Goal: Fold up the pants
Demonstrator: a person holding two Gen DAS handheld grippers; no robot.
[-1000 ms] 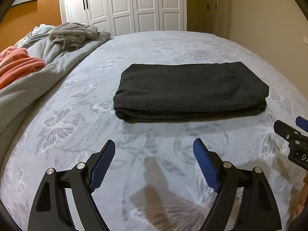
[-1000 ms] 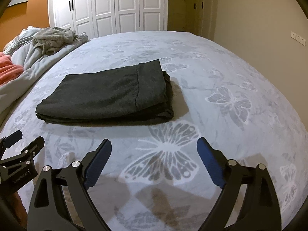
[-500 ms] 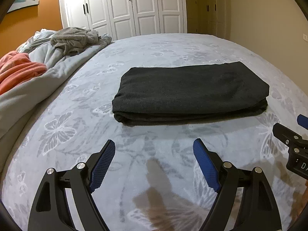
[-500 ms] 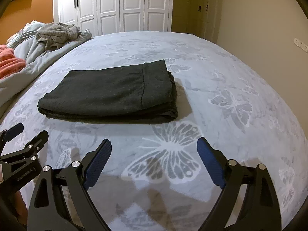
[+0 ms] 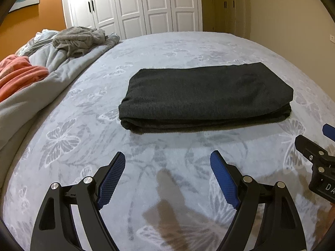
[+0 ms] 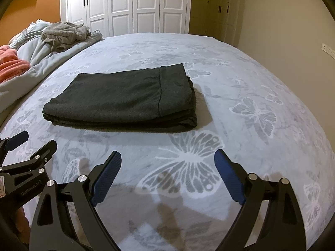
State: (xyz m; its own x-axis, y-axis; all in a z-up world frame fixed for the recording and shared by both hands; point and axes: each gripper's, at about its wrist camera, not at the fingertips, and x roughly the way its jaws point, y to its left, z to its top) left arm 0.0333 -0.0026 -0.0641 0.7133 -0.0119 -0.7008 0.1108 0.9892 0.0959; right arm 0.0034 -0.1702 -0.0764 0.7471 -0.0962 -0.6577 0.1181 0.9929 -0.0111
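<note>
The dark grey pants (image 5: 205,96) lie folded in a flat rectangular stack on the bed; they also show in the right wrist view (image 6: 123,98), with the waistband at the stack's right end. My left gripper (image 5: 167,159) is open and empty, held above the bedspread in front of the stack. My right gripper (image 6: 167,156) is open and empty, in front of the stack's right end. Each gripper shows at the edge of the other's view: the right one (image 5: 314,152), the left one (image 6: 31,146).
The bed (image 5: 83,125) has a grey butterfly-print cover. A bunched grey duvet (image 5: 52,73), a grey garment (image 5: 79,39) and an orange blanket (image 5: 18,73) lie along the left side. White wardrobe doors (image 5: 134,6) stand behind the bed.
Both grippers have drawn back and risen slightly from the folded pants. The jaws stay open and the pants have not moved.
</note>
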